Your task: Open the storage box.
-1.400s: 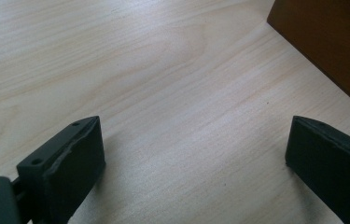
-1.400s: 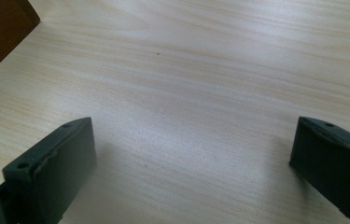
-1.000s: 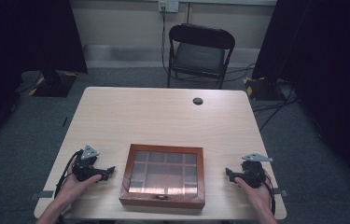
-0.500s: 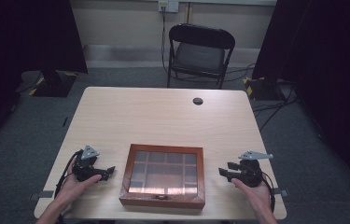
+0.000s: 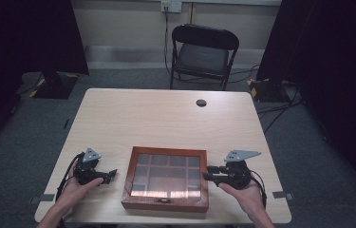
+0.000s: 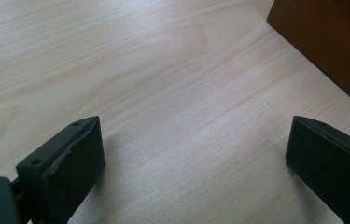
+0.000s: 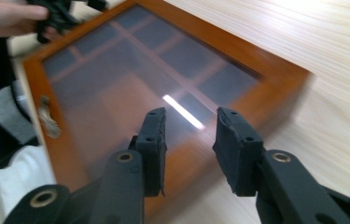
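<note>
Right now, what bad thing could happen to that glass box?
The wooden box sits at the table's near edge, so a push from the right gripper, now at its side, might slide it off. Its jaws aim over the glass lid; pressing there could scratch or crack it.

The left gripper [image 5: 110, 175] is held low in the person's left hand [image 5: 73, 187], its jaws wide apart. The right gripper [image 5: 206, 175], in the right hand [image 5: 242, 189], seems raised a little, jaws partly apart.
</note>
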`<state>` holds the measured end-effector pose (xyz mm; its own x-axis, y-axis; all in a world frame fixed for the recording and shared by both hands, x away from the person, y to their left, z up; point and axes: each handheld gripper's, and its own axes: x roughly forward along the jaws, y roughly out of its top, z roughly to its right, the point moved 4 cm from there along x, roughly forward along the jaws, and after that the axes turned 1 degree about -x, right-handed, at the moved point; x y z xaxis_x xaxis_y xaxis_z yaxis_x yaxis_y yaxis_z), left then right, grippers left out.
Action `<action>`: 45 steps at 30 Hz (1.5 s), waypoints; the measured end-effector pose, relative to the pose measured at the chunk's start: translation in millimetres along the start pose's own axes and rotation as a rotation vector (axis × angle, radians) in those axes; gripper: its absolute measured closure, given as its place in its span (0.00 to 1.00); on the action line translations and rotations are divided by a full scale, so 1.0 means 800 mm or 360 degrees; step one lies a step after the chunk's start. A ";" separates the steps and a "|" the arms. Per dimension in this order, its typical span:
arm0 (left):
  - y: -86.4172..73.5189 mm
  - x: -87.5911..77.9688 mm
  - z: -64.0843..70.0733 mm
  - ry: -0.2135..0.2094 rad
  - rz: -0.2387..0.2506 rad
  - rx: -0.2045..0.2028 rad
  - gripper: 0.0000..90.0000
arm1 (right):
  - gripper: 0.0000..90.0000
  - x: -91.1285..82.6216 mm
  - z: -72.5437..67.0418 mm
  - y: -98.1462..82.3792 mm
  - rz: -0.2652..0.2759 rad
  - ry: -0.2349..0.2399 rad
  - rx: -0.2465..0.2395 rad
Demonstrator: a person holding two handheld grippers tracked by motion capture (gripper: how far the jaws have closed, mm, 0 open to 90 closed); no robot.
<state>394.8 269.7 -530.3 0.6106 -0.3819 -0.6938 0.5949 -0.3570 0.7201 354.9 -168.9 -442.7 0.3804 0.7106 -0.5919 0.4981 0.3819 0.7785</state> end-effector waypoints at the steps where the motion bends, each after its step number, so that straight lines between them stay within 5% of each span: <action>1: 0.000 0.000 0.000 -0.0001 0.0000 0.0000 0.04 | 0.74 0.003 -0.005 0.004 -0.0007 0.0003 -0.0028; 4: 0.000 0.000 0.000 0.0000 0.0000 0.0000 0.04 | 0.77 0.012 -0.021 0.017 -0.0011 0.0035 -0.0085; 11: 0.000 0.000 0.000 0.0000 0.0000 0.0000 0.04 | 0.83 0.038 -0.061 0.034 -0.0032 0.0235 -0.0170; 24: 0.000 0.000 0.000 0.0000 0.0000 0.0000 0.04 | 0.87 0.075 -0.103 0.016 -0.0135 0.0466 -0.0247; 45: 0.000 0.000 0.000 -0.0001 0.0000 0.0000 0.04 | 0.89 0.097 -0.118 0.004 -0.0206 0.0529 -0.0317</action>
<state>394.8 269.8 -530.3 0.6104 -0.3822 -0.6938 0.5949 -0.3571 0.7201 312.8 -56.6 -466.4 0.0358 0.7890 -0.6134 0.3521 0.5645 0.7466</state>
